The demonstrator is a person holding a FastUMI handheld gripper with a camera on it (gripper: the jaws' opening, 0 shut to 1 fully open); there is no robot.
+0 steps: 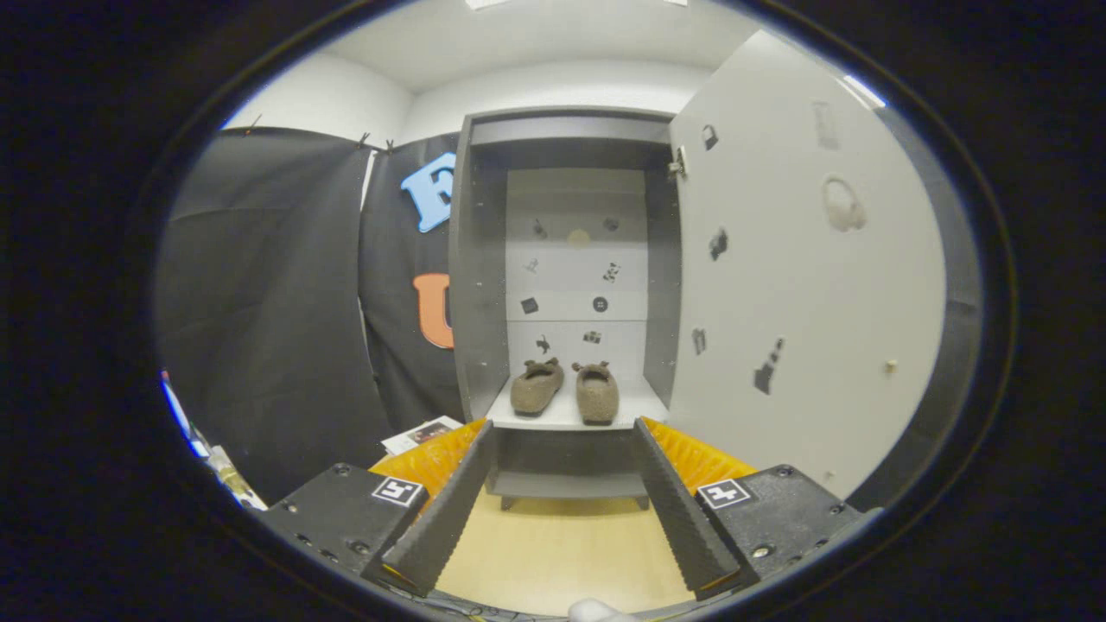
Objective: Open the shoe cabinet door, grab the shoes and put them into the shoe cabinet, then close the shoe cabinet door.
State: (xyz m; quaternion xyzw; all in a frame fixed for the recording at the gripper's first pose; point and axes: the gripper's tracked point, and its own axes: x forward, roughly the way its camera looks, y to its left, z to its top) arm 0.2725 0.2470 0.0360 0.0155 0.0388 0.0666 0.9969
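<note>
Gripper view: the gripper [563, 432] is spread wide, its two fingers [449, 505] reaching forward with nothing between them but bare wooden floor [553, 553]. Neither finger touches anything.

Beyond the fingertips stands the cabinet [475, 285], grey, with its door [795, 276] swung fully open to the right. The door's inner face carries several small dark stickers and a small knob-like stud near its far right edge. A hinge shows at the door's upper left corner, where it meets the cabinet.

Both shoes [566, 389], brown and fuzzy, sit side by side on the white shelf [639, 406] inside the cabinet, toes pointing toward the gripper. The left one is turned slightly to the left; the right one lies straighter. They are close together but look just apart. The cabinet's pale back panel above them bears more small stickers.

Left of the cabinet hangs the black cloth wall [268, 328]. Some papers [422, 434] lie on the floor by the cabinet's left foot.
</note>
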